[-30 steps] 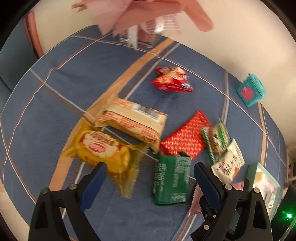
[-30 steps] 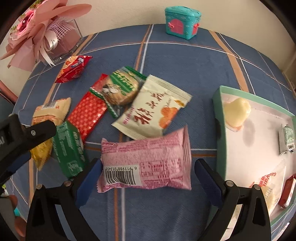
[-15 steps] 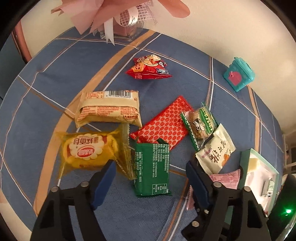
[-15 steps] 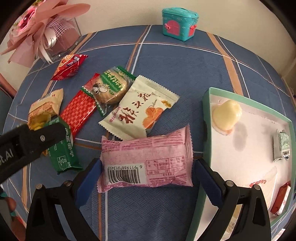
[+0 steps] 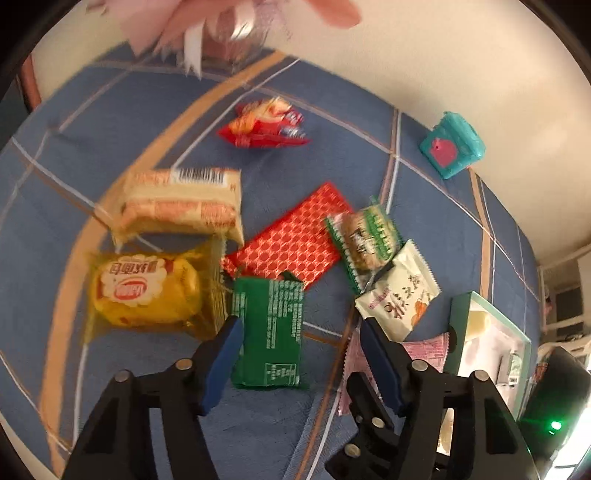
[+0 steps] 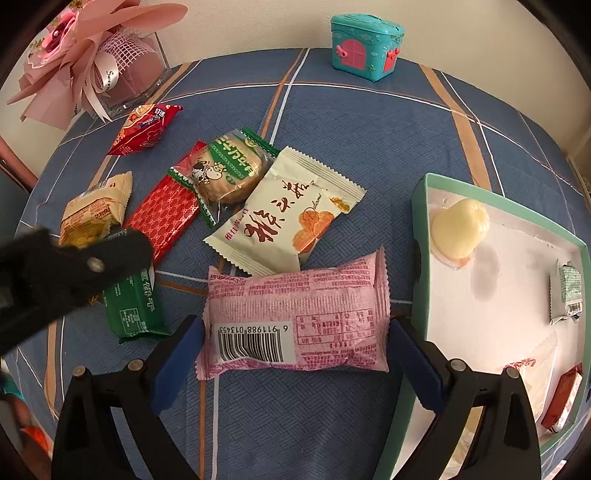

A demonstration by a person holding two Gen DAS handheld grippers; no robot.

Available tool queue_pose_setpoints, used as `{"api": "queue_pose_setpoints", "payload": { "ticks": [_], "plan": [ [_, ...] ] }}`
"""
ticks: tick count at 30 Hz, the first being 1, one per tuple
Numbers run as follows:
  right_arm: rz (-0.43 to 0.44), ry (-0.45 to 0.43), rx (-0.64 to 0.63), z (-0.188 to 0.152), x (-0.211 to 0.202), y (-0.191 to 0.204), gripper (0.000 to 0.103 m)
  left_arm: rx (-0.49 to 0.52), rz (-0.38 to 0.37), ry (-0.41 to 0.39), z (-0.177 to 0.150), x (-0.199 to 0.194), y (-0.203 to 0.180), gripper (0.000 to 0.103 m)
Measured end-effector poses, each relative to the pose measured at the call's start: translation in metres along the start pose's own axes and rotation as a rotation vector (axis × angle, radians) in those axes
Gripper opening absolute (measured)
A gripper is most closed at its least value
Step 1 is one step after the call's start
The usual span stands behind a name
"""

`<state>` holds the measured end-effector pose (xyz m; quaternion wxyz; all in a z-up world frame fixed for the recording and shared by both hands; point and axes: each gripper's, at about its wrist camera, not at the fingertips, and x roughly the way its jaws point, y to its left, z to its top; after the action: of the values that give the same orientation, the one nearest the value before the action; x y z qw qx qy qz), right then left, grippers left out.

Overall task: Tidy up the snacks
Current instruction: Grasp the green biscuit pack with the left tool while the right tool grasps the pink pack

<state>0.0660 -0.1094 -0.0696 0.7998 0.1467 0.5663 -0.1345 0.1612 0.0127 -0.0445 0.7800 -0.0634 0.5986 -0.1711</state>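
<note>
The flower arrangement (image 5: 236, 22) at the tablecloth's far edge is blurred and cut off by the top of the left wrist view. The left gripper (image 6: 55, 273) hides part of the green packet (image 6: 135, 306). The tray (image 6: 419, 236) runs off the right edge.

Both your grippers, left gripper (image 5: 301, 334) and right gripper (image 6: 295, 334), look the same: chunky black plastic arms, blue pads (image 6: 177, 363) on the fingers, little silver screws along the tops.

You had a pink snack packet (image 6: 295, 317) whose barcode read 6 911988 013453. A white ribbon (image 6: 109, 75) on the pink bouquet read "Sweet". Other wrappers bore Chinese characters too unclear to read.
</note>
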Motion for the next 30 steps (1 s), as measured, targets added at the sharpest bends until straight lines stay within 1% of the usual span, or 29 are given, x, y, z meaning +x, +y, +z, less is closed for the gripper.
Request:
{"api": "queue_pose_setpoints", "payload": {
  "ticks": [2, 5, 9, 11, 16, 17, 19, 21, 26, 28, 30],
  "plan": [
    [-0.001, 0.0, -0.002, -0.001, 0.0, -0.001, 0.099, -0.01, 0.029, -0.004, 0.0, 0.002, 0.007, 0.069],
    [0.002, 0.0, 0.0, -0.001, -0.001, -0.002, 0.099, -0.088, 0.025, 0.016, 0.001, 0.008, 0.025, 0.069],
    [0.006, 0.0, 0.005, -0.001, -0.002, -0.002, 0.099, -0.13, 0.041, 0.032, 0.001, 0.013, 0.038, 0.068],
    [0.008, 0.001, 0.009, 0.001, -0.002, -0.004, 0.099, -0.124, 0.041, 0.033, 0.001, 0.013, 0.036, 0.068],
    [0.013, 0.0, 0.019, 0.003, -0.003, -0.008, 0.099, -0.069, 0.061, 0.042, 0.0, 0.019, 0.025, 0.068],
    [0.016, 0.003, 0.021, 0.003, -0.004, -0.009, 0.099, -0.062, 0.067, 0.047, -0.001, 0.021, 0.024, 0.066],
    [0.032, 0.006, 0.036, 0.004, -0.007, -0.014, 0.099, -0.055, 0.092, 0.043, -0.001, 0.022, 0.024, 0.055],
    [0.053, -0.002, 0.047, 0.006, -0.011, -0.018, 0.099, -0.06, 0.085, 0.039, -0.001, 0.021, 0.025, 0.047],
    [0.092, -0.074, 0.072, 0.017, -0.03, -0.03, 0.099, -0.079, 0.078, 0.043, -0.003, 0.016, 0.035, 0.046],
    [0.119, -0.107, 0.064, 0.022, -0.034, -0.032, 0.099, -0.078, 0.073, 0.05, -0.003, 0.014, 0.037, 0.046],
    [0.161, -0.119, 0.06, 0.028, -0.033, -0.033, 0.099, -0.077, 0.064, 0.055, -0.005, 0.013, 0.04, 0.046]
  ]
}}
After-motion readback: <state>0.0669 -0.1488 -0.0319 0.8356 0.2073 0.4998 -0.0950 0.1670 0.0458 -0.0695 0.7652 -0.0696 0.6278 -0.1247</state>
